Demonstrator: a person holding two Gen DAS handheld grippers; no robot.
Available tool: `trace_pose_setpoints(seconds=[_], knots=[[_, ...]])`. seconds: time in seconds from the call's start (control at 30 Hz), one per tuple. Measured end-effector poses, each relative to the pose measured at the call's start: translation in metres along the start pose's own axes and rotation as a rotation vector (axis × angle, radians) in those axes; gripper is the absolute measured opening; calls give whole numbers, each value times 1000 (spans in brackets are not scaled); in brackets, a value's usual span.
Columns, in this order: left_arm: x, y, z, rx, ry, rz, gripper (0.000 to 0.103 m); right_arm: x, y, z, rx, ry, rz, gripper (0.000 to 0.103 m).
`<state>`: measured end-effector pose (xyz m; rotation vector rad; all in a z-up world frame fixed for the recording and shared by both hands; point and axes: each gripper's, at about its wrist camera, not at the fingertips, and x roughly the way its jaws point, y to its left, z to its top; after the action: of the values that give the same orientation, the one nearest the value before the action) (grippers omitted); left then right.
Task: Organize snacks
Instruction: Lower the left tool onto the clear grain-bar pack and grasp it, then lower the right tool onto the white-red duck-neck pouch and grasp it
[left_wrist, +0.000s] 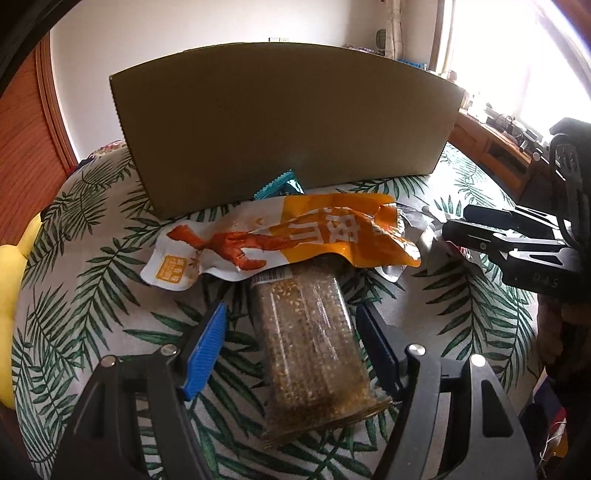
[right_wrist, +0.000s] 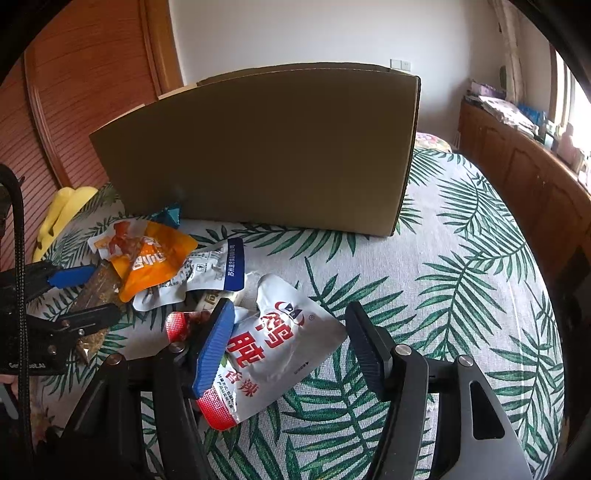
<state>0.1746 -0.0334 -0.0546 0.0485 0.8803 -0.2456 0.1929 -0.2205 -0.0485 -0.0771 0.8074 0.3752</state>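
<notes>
A cardboard box (left_wrist: 284, 122) stands on the leaf-print cloth, also seen in the right wrist view (right_wrist: 266, 155). In front of it lie snack packs. My left gripper (left_wrist: 291, 325) is open around a clear pack of sesame bars (left_wrist: 314, 339), its fingers apart from the pack's sides. An orange and white pouch (left_wrist: 280, 236) lies over the pack's far end. My right gripper (right_wrist: 288, 325) is open around a white and red pouch (right_wrist: 273, 350) lying on the cloth. The right gripper also shows in the left wrist view (left_wrist: 491, 229).
A teal wrapper (left_wrist: 280, 184) lies against the box. A white and blue pouch (right_wrist: 207, 277) and the orange pouch (right_wrist: 155, 262) lie left of my right gripper. A yellow cushion (right_wrist: 62, 218) sits far left. Wooden cabinets (right_wrist: 524, 177) run along the right.
</notes>
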Motion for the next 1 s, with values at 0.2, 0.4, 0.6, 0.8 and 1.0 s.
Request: trace_pose_setpoints(seconds=[0.2, 0.4, 0.6, 0.8, 1.0], knots=[[-5, -1, -2, 12, -12, -11, 49, 0, 0, 0, 0, 0, 0, 64], [-10, 5, -7, 26, -17, -15, 46, 0, 0, -1, -1, 0, -2, 64], [-11, 3, -13, 41, -37, -10, 47, 2, 2, 0, -2, 8, -30, 70], [-12, 6, -14, 24, -47, -26, 47, 1, 3, -3, -26, 43, -46, 75], [-13, 7, -14, 10, -54, -40, 47, -1, -2, -12, -22, 96, -43, 76]])
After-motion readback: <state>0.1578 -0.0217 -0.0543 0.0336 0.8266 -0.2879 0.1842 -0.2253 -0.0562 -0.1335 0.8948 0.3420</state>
